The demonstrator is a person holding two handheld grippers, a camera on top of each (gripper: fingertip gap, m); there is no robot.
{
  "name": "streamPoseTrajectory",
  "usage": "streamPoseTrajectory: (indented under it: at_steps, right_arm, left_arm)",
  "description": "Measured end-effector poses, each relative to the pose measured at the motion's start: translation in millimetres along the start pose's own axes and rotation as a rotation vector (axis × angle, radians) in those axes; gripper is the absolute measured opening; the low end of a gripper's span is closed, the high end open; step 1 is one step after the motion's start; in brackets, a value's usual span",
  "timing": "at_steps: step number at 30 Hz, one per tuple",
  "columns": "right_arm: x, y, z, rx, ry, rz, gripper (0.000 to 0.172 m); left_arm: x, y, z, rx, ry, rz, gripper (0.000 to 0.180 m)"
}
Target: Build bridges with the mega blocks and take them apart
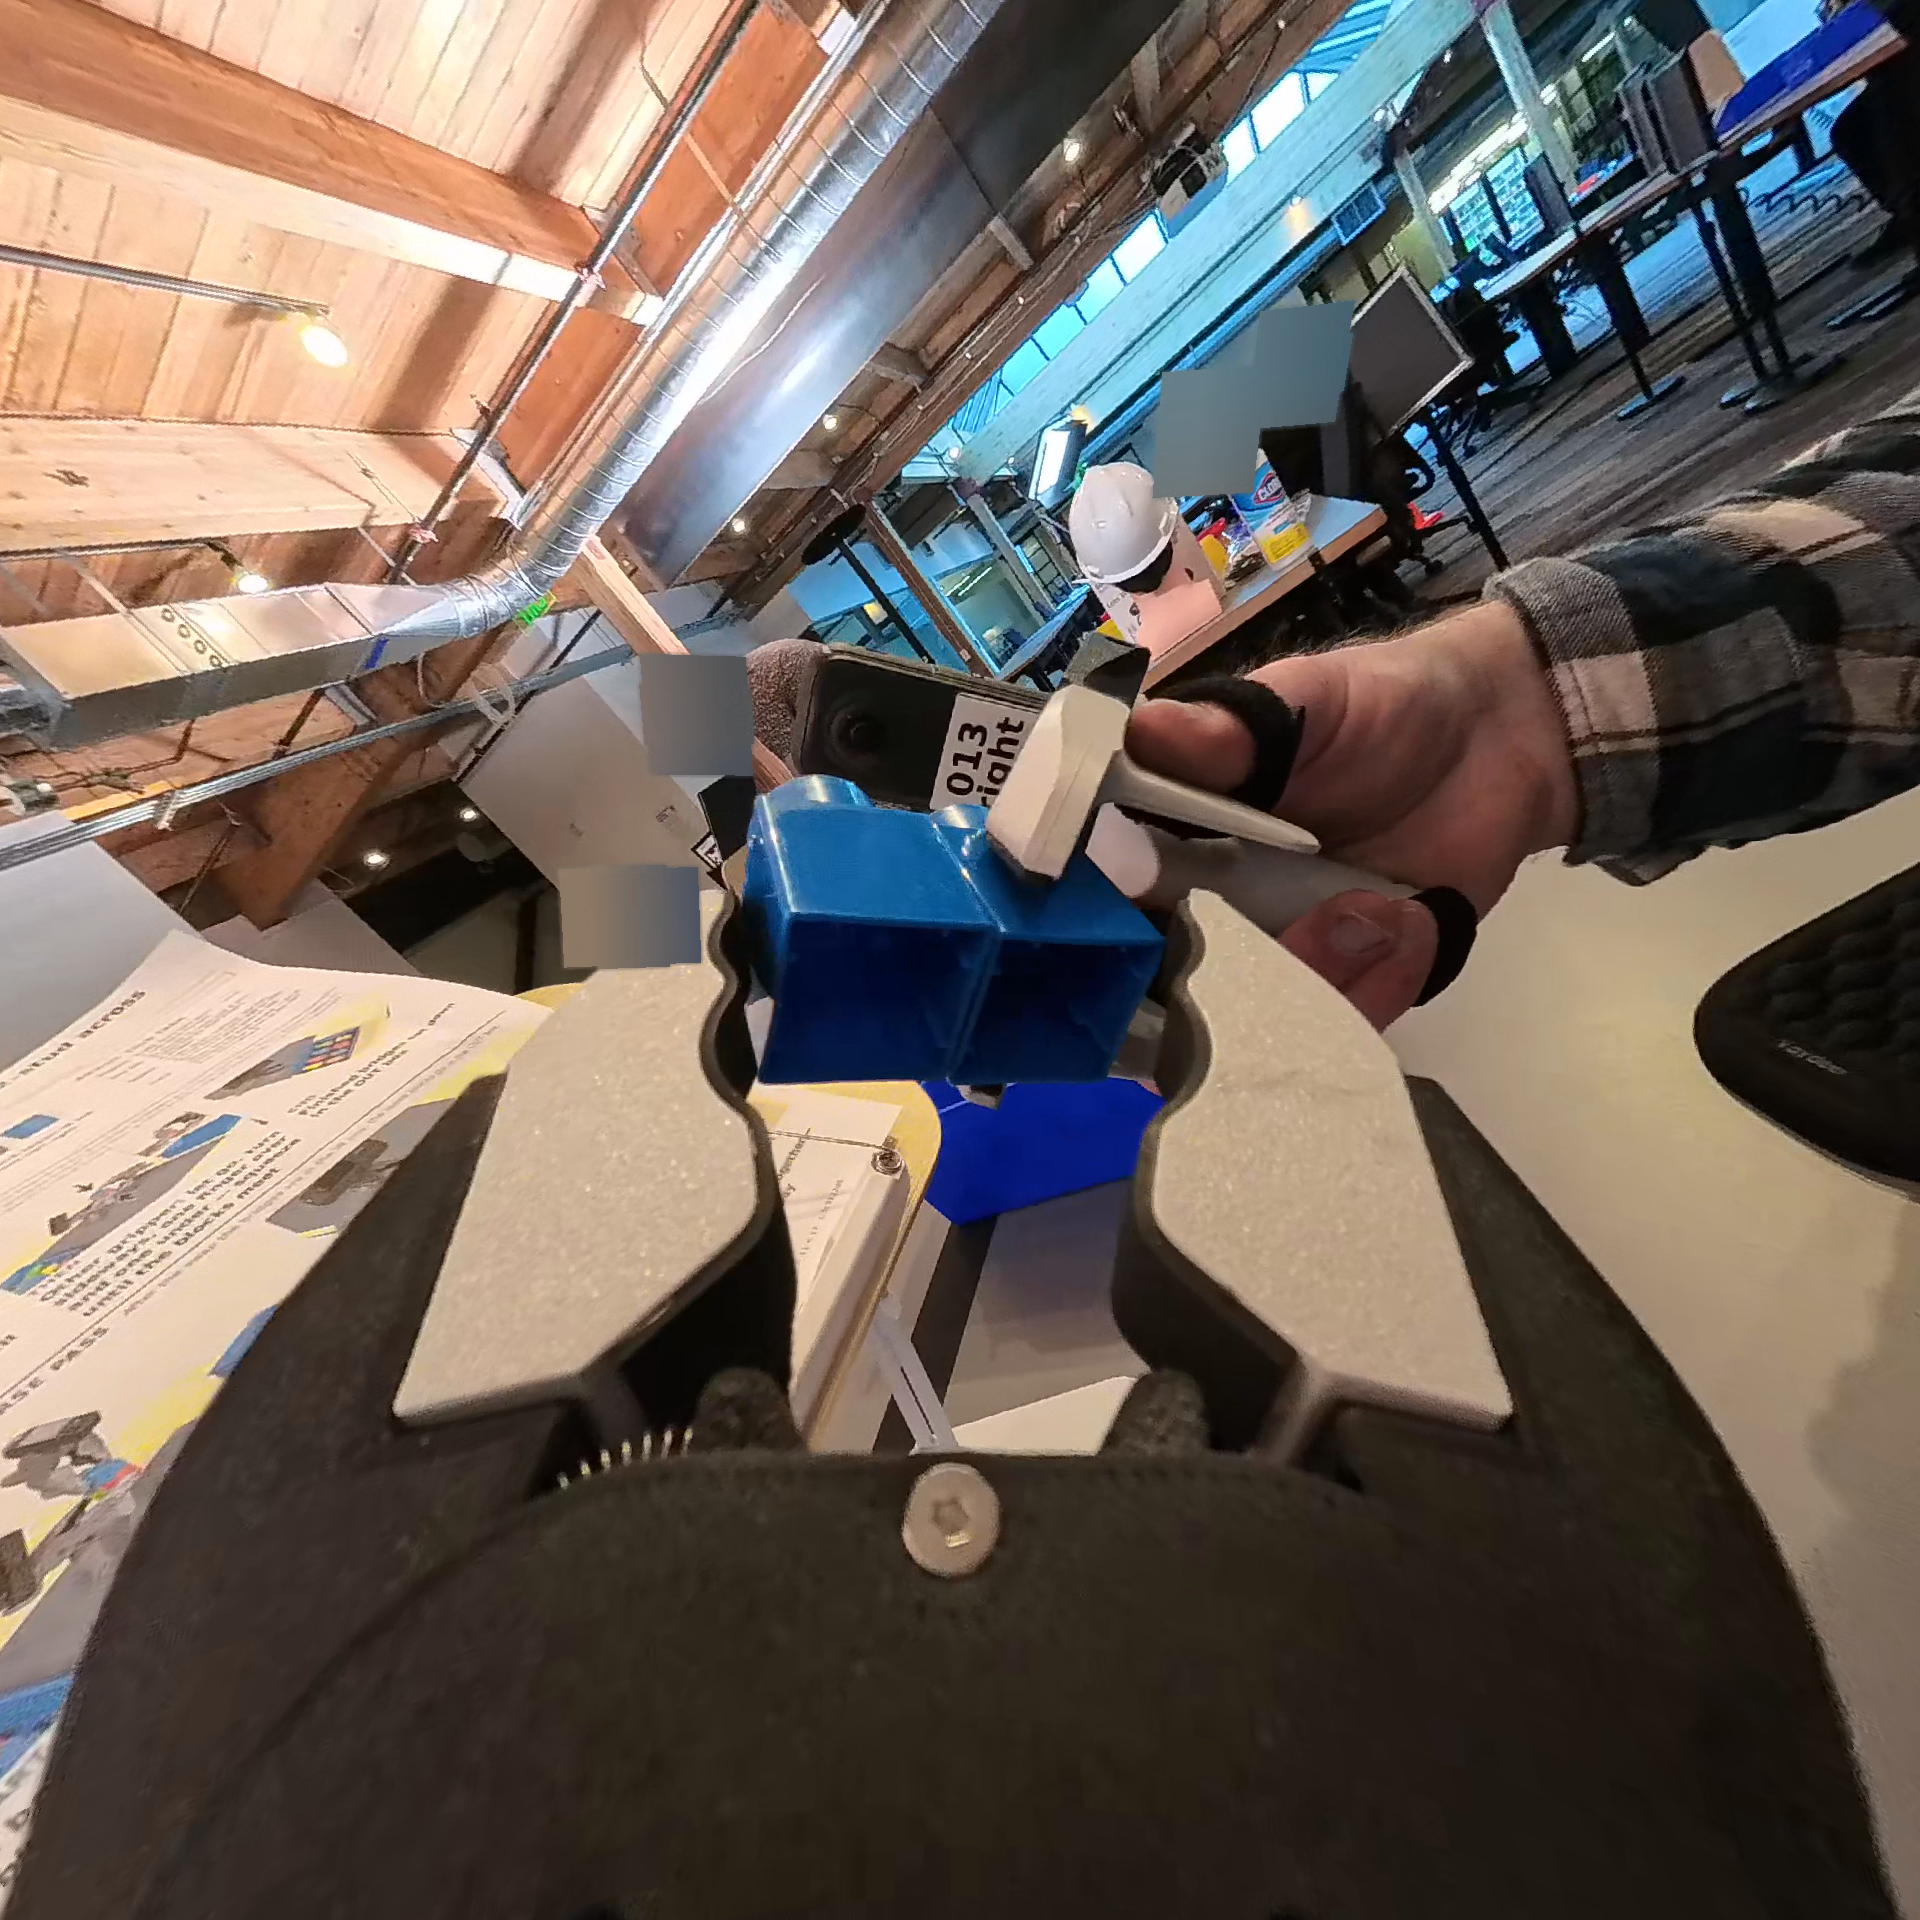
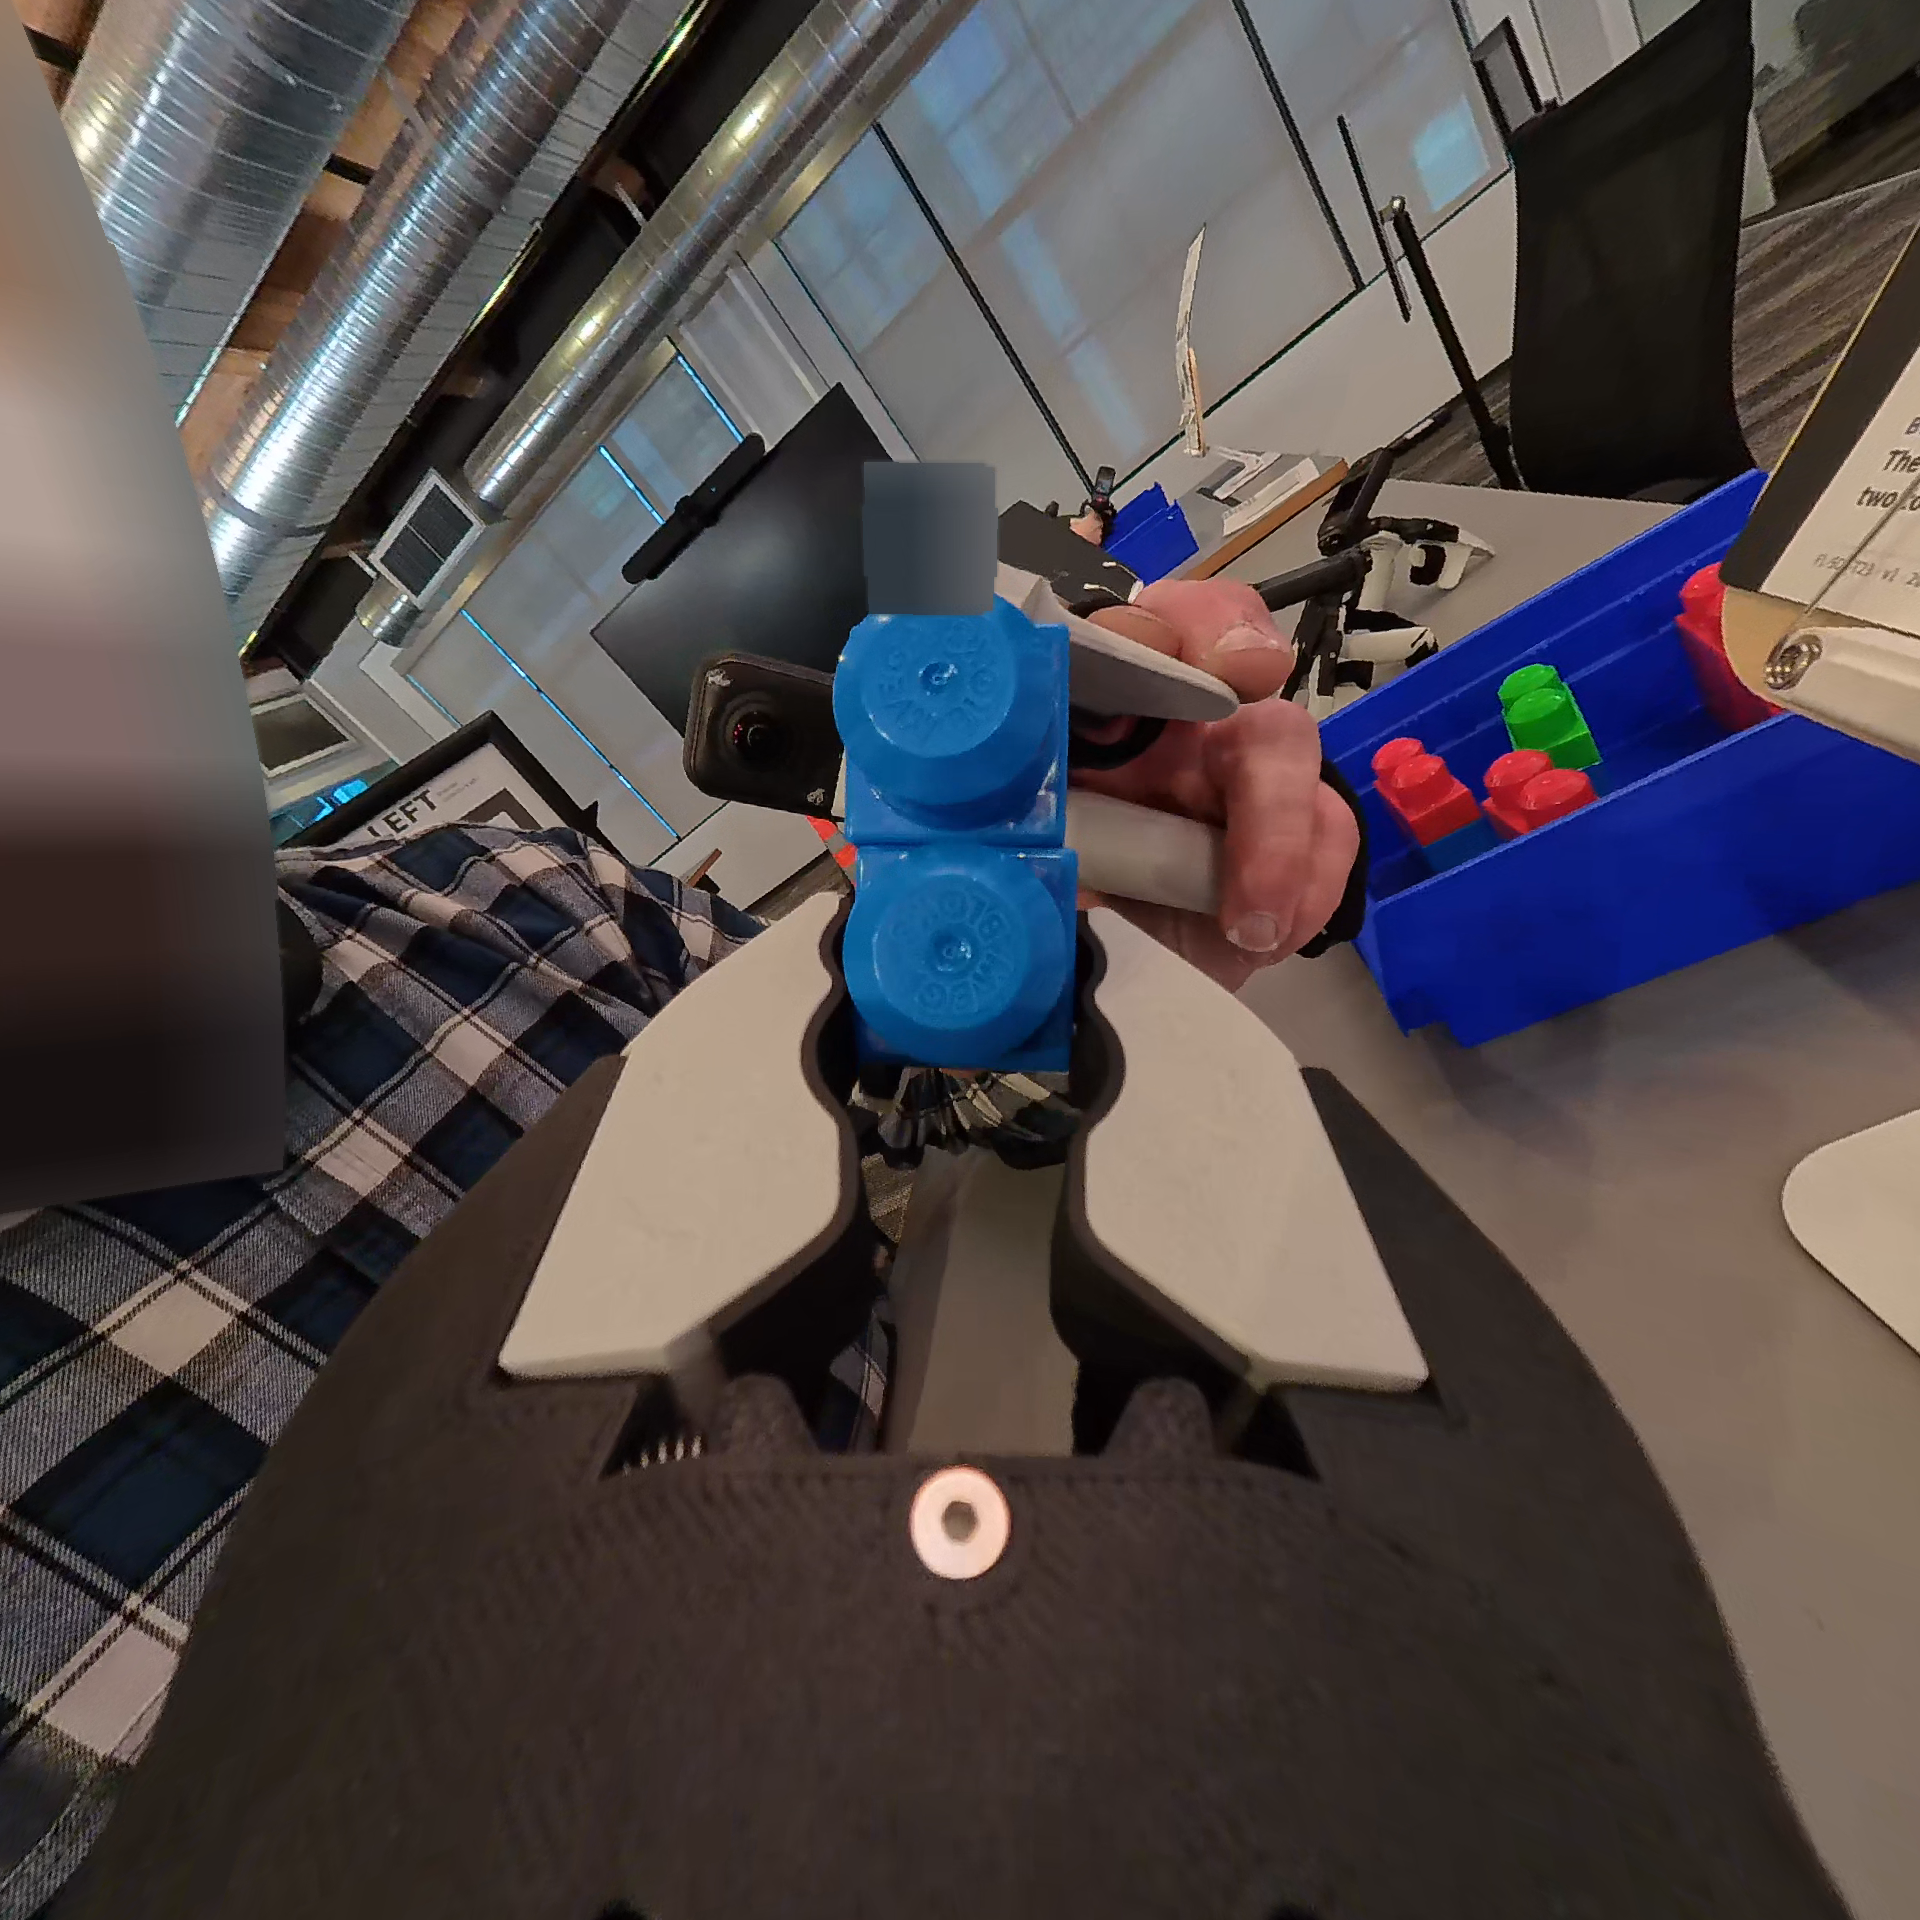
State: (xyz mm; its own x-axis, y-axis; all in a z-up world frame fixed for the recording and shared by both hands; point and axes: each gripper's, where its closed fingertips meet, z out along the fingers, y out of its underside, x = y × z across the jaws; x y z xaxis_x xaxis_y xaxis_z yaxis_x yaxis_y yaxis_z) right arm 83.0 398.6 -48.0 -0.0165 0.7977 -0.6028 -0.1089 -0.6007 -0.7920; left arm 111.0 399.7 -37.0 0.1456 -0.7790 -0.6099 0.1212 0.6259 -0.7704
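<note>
My right claw (image 2: 961, 987) is partly closed and grips a blue mega block (image 2: 956, 852) across its narrow width: both grey fingers (image 2: 727, 1049) press on the side walls of the nearer half of it. My left claw (image 1: 956, 977) stands much wider, spanning the same block (image 1: 935, 956) end to end. Its right finger (image 1: 1247, 997) sits against the block's end; at its left finger (image 1: 665, 1029) the block's corner sits right at the pad, but I cannot tell whether it presses there.

The block is a glossy blue piece, two units long, with two round studs on top and two hollow square cells underneath. It is held up in the air between my two claws, above the grey tabletop (image 2: 1558, 1195) and clear of it.

Its studs face straight back at my right claw's camera, and the hollow underside faces my left one. In the right wrist view its long axis runs up and down, away from the claw tips; in the left wrist view it runs side to side across the gap, slightly tilted.
</note>
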Motion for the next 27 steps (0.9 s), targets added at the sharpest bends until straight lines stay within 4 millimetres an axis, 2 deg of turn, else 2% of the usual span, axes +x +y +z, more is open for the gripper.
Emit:
streamPoseTrajectory:
  at_steps: [19,21,27]
  right_arm:
    - [2,11,-8,-0.086,-0.012,-0.037,0.039]
    - [5,14,-9,-0.103,0.004,-0.052,0.039]
    - [9,12,-13,-0.088,0.017,-0.082,0.039]
  left_arm:
    - [9,2,-1,-0.008,0.062,0.003,0.074]
    - [6,-2,-3,0.018,0.059,-0.028,0.058]
    - [5,1,-1,0.004,0.033,-0.035,0.055]
